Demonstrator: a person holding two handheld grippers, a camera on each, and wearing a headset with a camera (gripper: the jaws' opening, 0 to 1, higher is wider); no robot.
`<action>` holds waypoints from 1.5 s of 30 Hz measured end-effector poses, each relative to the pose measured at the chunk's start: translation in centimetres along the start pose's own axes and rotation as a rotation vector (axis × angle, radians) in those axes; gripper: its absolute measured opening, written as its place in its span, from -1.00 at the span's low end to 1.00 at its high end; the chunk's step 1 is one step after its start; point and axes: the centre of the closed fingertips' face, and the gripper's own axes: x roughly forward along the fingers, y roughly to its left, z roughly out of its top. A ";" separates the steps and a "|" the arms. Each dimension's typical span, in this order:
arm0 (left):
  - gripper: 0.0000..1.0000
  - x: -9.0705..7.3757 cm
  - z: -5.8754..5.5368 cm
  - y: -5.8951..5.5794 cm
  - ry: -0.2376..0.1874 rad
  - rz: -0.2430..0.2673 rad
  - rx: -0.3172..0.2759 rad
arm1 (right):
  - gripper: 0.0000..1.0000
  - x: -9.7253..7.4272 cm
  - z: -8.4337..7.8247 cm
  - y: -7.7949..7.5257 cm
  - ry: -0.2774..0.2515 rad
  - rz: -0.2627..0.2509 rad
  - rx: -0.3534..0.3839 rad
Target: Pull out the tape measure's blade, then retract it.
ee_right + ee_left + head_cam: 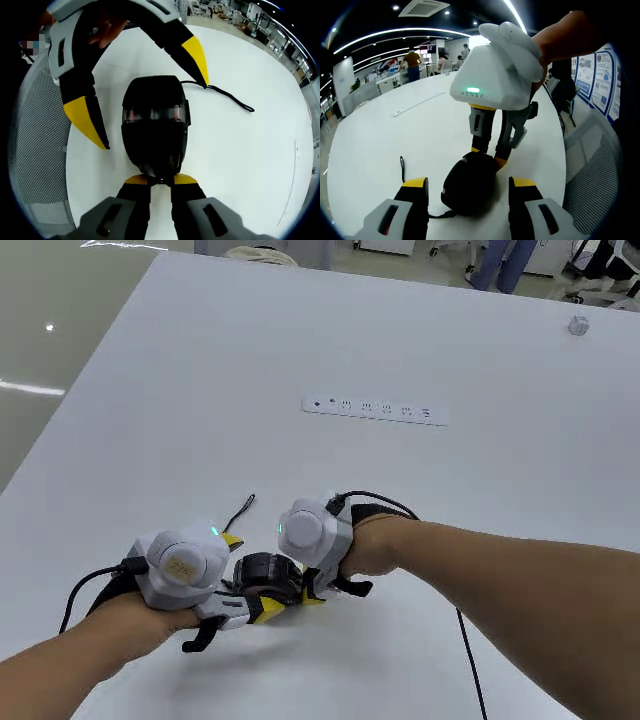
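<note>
Lying beyond tape measure: power strip

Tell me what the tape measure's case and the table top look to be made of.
The tape measure: black case, probably moulded plastic, maybe rubber-coated; mostly matte, with a glossier band across its middle catching reflections. The table: smooth white top, likely laminate or painted board; even colour, no grain, only soft shadows. Neither is certain.

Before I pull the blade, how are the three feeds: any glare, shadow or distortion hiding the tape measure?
Head view: even light, sharp; the tape measure is half hidden, soft shadow on the table beneath. Left gripper view: strong fisheye bend, it reads black with little detail. Right gripper view: sharp, faint reflections on it, table edge curved.
</note>
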 end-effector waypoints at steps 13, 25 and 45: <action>-0.01 1.3 -0.7 -0.6 0.107 -0.117 0.104 | -0.71 0.0 0.0 -0.1 0.007 0.000 0.010; -0.31 1.5 -1.1 -0.2 0.134 -0.104 0.201 | -0.72 -0.2 0.2 -0.1 -0.097 -0.014 0.010; -0.32 1.9 -1.1 -0.5 0.136 -0.167 0.227 | -0.70 -0.1 0.1 0.1 -0.053 -0.041 -0.013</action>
